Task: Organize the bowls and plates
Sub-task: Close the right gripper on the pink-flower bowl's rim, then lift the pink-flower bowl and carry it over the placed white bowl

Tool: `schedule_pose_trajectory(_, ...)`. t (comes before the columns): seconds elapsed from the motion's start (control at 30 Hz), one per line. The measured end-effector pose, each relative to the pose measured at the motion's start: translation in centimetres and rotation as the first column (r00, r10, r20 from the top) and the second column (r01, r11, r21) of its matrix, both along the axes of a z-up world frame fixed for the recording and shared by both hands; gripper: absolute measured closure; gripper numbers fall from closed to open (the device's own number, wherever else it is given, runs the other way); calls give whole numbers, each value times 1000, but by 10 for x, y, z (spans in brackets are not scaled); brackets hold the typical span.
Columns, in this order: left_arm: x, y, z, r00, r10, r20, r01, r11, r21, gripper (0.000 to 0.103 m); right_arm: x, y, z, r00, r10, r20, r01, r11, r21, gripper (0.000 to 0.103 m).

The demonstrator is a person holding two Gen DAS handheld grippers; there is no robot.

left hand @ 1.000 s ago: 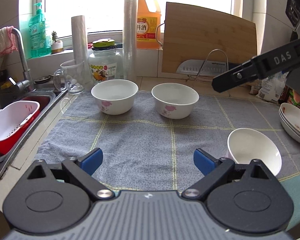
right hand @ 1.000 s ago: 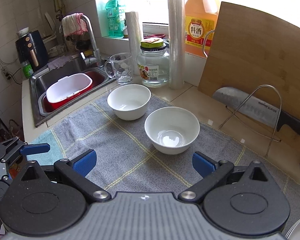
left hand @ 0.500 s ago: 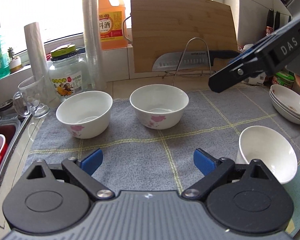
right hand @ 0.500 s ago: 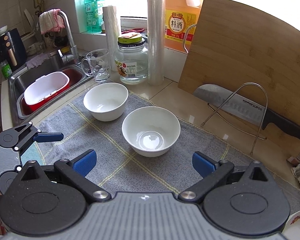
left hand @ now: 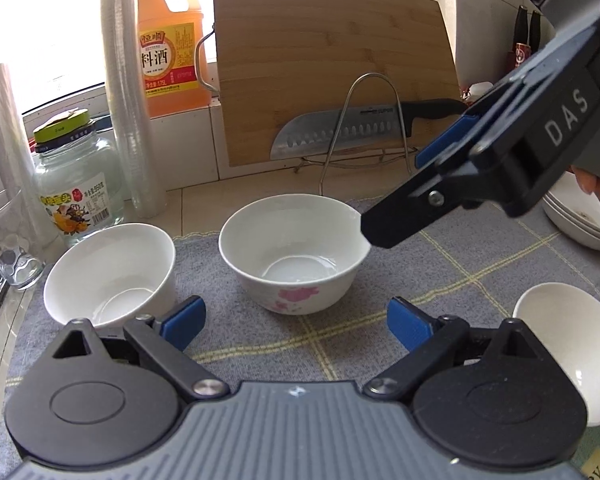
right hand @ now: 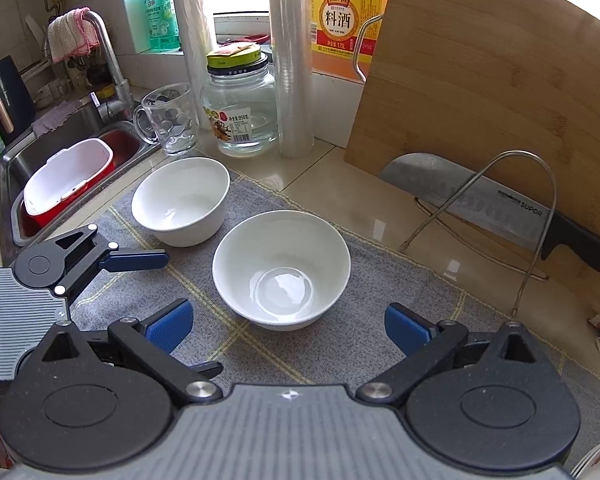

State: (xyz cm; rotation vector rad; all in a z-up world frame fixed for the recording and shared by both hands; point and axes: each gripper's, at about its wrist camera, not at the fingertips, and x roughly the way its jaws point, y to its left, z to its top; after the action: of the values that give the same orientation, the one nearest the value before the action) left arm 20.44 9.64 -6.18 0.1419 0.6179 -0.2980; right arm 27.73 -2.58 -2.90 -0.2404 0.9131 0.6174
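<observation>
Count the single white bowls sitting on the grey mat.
3: left bowl beside the glass jar, flowered bowl mid-mat, tilted bowl at right. Stacked dishes excluded.

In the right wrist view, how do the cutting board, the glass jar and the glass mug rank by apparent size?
1. cutting board
2. glass jar
3. glass mug, though it is only somewhat smaller than the jar.

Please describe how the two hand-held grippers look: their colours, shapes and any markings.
Both look the same. The left gripper and the right gripper each have a ribbed grey body, black linkage arms with round black discs and silver pivot screws, and blue finger pads. Seen from the left wrist, the right one carries white letters "DAS" on its side.
</observation>
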Motion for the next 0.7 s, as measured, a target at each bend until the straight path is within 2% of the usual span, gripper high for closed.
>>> schedule_pose_trajectory(0.5,29,-7,-11,1000,-15,-1,15,999,31,7,48,13,-28,994,54,-92,-51,998,30,1)
schedule_pose_trajectory(0.7,36,-8,-13,999,-36,-11,37,999,20,9,61,16,-37,991,58,-121,-54,998,37,6)
